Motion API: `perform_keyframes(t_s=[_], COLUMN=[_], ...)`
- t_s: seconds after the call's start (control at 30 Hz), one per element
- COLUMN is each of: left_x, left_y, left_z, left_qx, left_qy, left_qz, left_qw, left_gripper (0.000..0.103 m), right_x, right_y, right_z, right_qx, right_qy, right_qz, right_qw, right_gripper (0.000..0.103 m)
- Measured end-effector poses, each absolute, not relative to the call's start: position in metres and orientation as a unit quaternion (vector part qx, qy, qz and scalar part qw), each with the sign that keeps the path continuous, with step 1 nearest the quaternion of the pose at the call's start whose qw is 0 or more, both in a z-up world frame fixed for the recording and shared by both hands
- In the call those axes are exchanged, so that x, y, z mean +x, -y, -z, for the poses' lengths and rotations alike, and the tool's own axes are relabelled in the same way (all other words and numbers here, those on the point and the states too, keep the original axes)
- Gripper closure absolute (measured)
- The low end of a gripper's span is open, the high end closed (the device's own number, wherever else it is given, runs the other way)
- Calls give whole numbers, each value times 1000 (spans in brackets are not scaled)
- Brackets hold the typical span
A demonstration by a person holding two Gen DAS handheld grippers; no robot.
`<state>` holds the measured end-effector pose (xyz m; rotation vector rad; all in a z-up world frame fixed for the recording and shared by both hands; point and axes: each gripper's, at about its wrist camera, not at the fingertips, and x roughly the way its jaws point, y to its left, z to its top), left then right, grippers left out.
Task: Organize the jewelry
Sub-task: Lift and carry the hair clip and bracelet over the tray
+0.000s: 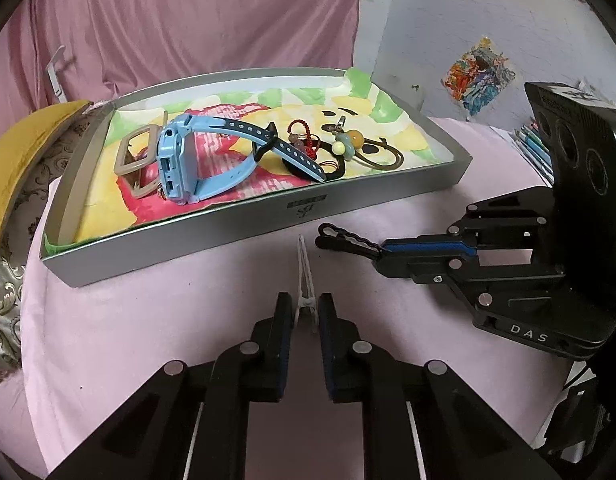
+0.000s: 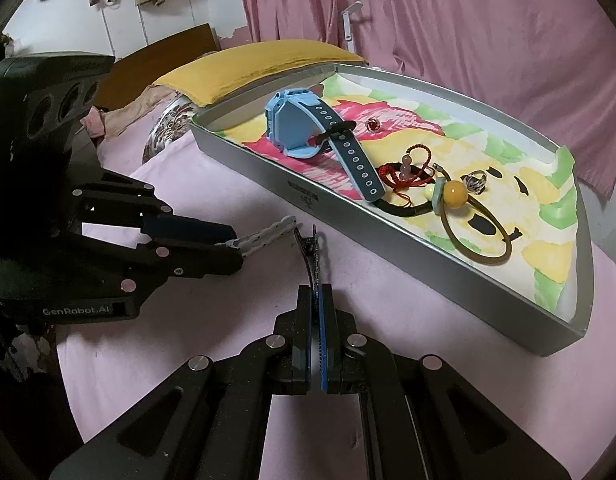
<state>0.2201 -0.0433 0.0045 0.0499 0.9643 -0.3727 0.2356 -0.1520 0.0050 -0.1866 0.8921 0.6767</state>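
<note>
A silver tray (image 1: 244, 236) lined with colourful cloth holds a blue watch (image 1: 180, 160), a beige frame (image 1: 136, 160), a red beaded cord (image 1: 304, 144) and a bead charm on a brown loop (image 1: 348, 142). My left gripper (image 1: 306, 308) is shut on a white wavy hair clip (image 1: 306, 276), seen edge-on, in front of the tray. My right gripper (image 2: 316, 296) is shut on a black wavy hair clip (image 2: 312, 256); it shows in the left wrist view (image 1: 348, 242). The white clip also shows in the right wrist view (image 2: 264, 236). Both clips hover above the pink cloth, tips close together.
The tray (image 2: 428, 276) sits on a pink cloth (image 1: 148, 320) over a bed. A yellow cushion (image 2: 260, 64) lies beyond the tray's left end. A pink curtain (image 1: 188, 20) hangs behind. A ring (image 2: 476, 182) and a small red gem (image 2: 374, 124) lie in the tray.
</note>
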Motion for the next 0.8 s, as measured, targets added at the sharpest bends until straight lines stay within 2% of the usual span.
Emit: perform_keyframes(t_s=[0.3,0.8], left_x=[207,211], left_y=[38,38], left_z=[-18,-87], left_qx=[-3,-30], left_qy=[-420,-258], left_qz=[181,146], left_qw=[890,955], left_gripper=[91,91], right_x=[225,221], right_y=[166,212], right_z=[-11,-86], right_qx=[-72,14], right_qy=[-409,-241], right_qz=[-286,-188], right_qw=[863,952], right_gripper=[100,100])
